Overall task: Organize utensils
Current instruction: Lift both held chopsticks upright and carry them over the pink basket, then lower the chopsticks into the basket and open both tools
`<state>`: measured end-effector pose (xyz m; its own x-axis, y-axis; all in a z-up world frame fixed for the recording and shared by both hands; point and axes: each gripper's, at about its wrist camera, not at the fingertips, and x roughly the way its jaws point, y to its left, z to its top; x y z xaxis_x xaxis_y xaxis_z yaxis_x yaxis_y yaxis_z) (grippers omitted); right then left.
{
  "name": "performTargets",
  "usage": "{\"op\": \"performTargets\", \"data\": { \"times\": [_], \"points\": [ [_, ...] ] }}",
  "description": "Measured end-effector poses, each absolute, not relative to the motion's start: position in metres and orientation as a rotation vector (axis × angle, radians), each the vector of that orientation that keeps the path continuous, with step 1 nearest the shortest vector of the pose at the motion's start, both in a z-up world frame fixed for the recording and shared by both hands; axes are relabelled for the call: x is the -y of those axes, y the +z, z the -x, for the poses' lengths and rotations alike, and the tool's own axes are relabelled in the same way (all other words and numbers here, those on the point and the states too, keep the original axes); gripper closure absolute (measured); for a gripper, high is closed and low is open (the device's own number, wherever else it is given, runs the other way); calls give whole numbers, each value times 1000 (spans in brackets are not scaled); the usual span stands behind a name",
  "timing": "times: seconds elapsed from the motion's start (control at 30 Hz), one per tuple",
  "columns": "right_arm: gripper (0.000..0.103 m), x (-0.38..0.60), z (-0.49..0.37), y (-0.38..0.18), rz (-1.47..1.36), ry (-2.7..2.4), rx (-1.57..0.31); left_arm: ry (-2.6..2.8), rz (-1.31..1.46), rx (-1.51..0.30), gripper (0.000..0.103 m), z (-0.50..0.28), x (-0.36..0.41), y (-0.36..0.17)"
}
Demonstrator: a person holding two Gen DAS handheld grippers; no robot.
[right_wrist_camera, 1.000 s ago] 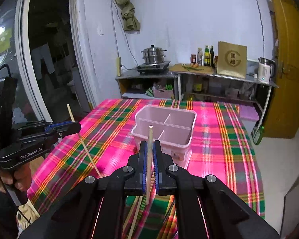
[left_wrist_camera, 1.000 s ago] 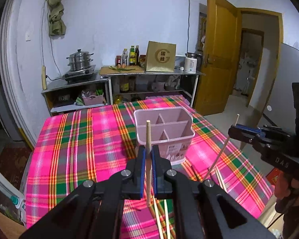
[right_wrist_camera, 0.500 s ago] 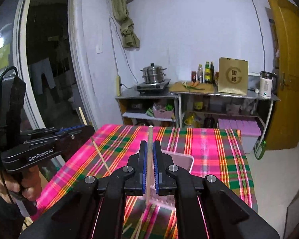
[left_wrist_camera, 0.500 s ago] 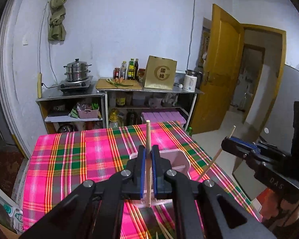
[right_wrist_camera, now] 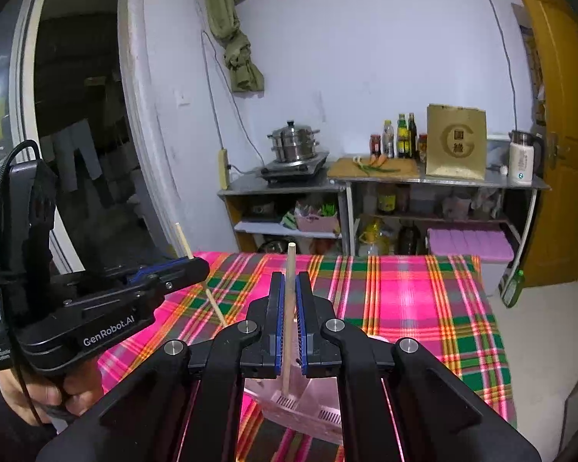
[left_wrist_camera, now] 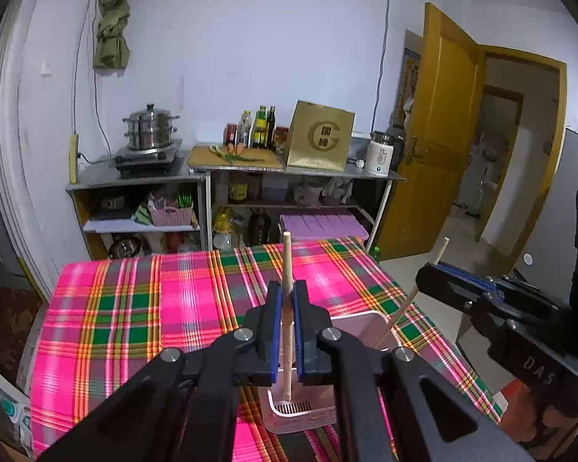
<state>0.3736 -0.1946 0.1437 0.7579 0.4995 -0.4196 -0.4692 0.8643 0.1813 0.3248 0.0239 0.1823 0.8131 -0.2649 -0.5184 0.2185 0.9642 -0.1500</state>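
We are seeing the left gripper [left_wrist_camera: 287, 331] clamping 1 wooden chopstick [left_wrist_camera: 287, 308] between its blue pads, jaws nearly closed on it. The stick's long axis is standing close to upright, its blunt top pointing at the ceiling, its lower end hanging over a compartment of the pink utensil holder [left_wrist_camera: 362, 319], above the slotted floor. Whether the tip is touching that floor we cannot tell.

The right gripper [right_wrist_camera: 289, 331] is pinching a second chopstick [right_wrist_camera: 288, 315] the same way: jaws almost shut on it, stick near vertical, lower end hanging over the holder [right_wrist_camera: 320, 412].

The holder is sitting on the pink, green and orange plaid tablecloth [left_wrist_camera: 135, 308], directly below both grippers.

Writing: the left wrist view is showing "DAS" on the right gripper's body [left_wrist_camera: 520, 331]; the right wrist view is showing "GenRobot.AI" on the left gripper's body [right_wrist_camera: 96, 315]. A gold bag [left_wrist_camera: 321, 140] on the counter is bearing a large "G" around 2 characters too small for us to read.

View differences: from the left wrist, the second chopstick [left_wrist_camera: 414, 292] is appearing tilted, top leaning right. From the right wrist, the first chopstick [right_wrist_camera: 200, 275] is leaning top-left. Only the right wrist view is showing a hand [right_wrist_camera: 57, 392] gripping the handle and a dark doorway [right_wrist_camera: 77, 115]; only the left wrist view is showing the open yellow door [left_wrist_camera: 447, 134] with the room beyond it.
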Motion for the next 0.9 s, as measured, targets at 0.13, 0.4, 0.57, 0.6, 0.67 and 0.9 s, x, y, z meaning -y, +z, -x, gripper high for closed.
{"op": "performTargets", "data": {
  "times": [0.13,0.4,0.57,0.6,0.67,0.9],
  "points": [
    [97,190,-388,123,-66,525,-522,-258,88,-608,96,-336,-23,161],
    [97,184,-399,93,-65,525,-595,-258,87,-650,96,-345,-23,135],
    [97,185,-401,88,-70,523,-617,-249,82,-651,88,-346,-24,135],
    [97,186,-401,88,-70,521,-618,-247,82,-646,85,-345,-24,136],
    [95,189,-398,90,-75,523,-613,-247,90,-635,76,-340,-26,139],
    [88,201,-376,103,-81,524,-561,-234,113,-583,73,-312,-37,151]
  ]
}}
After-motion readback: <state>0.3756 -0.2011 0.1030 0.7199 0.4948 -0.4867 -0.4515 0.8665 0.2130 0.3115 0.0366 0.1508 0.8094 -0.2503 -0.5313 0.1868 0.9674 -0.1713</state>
